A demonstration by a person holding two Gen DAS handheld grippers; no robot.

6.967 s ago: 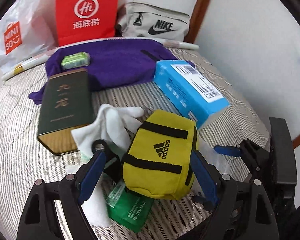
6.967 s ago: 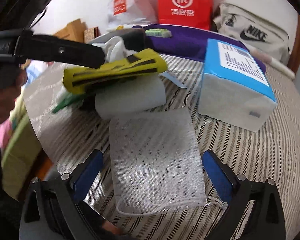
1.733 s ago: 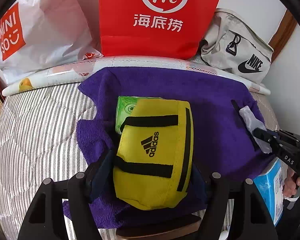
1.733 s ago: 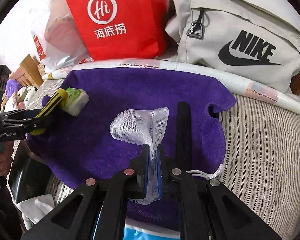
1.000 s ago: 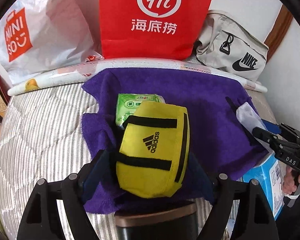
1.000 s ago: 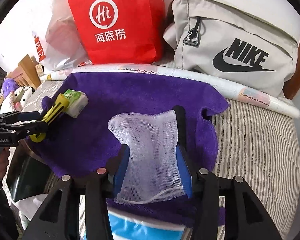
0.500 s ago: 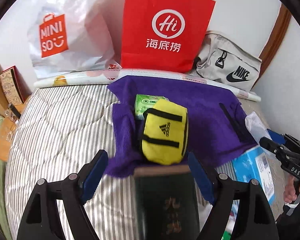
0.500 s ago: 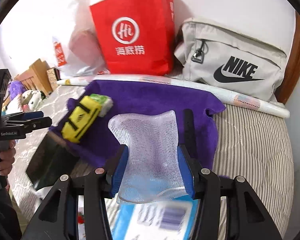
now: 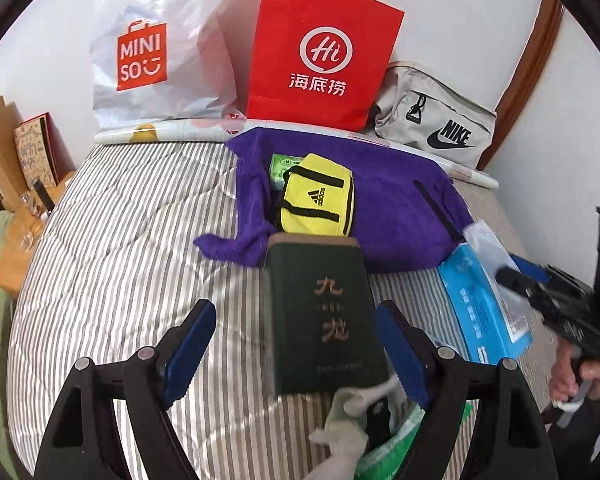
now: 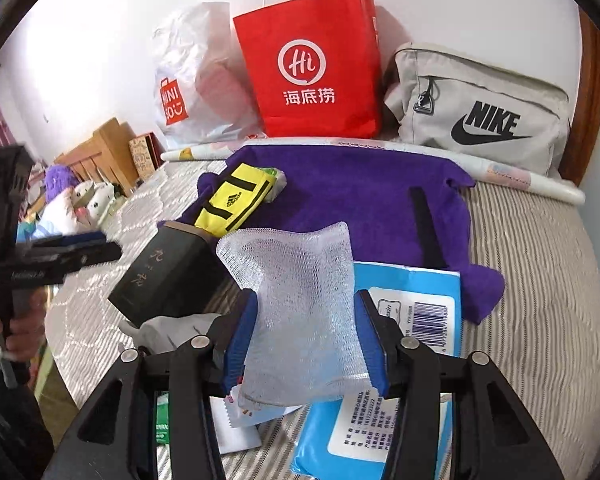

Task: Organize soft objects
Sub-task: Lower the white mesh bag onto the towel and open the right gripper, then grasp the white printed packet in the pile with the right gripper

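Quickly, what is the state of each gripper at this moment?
Left gripper: open, holding nothing; dark green box lies between its fingers.
Right gripper: part-closed on the white mesh bag.

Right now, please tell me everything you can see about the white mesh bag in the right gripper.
The white mesh bag is a small, see-through pouch of fine netting, soft and slightly crumpled, with its top edge bowed. It stands roughly upright between the blue-padded fingers of the right gripper, which touch both its sides. It hangs in front of the blue tissue pack and the purple towel. Whether it holds anything cannot be told.
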